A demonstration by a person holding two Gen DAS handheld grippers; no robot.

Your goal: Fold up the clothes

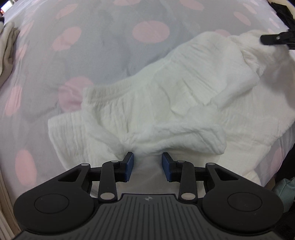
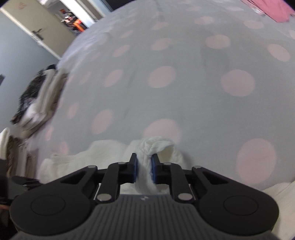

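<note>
A white ribbed garment [image 1: 166, 103] lies rumpled on the polka-dot bed sheet [image 1: 110, 46], its ribbed collar toward the left. My left gripper [image 1: 147, 167] is open just at the garment's near edge, a fold of cloth bunched in front of its blue pads [image 1: 129, 166]. In the left wrist view my right gripper [image 1: 276, 39] shows at the far right, over the garment's far corner. In the right wrist view my right gripper [image 2: 144, 169] is shut on a pinched ridge of the white garment [image 2: 156, 145].
A beige cloth [image 1: 7, 48] lies at the sheet's left edge. A pile of dark and cream clothes [image 2: 36, 99] sits at the bed's left side, near a door [image 2: 35, 25]. A pink cloth [image 2: 272, 9] lies at the far right of the sheet [image 2: 184, 73].
</note>
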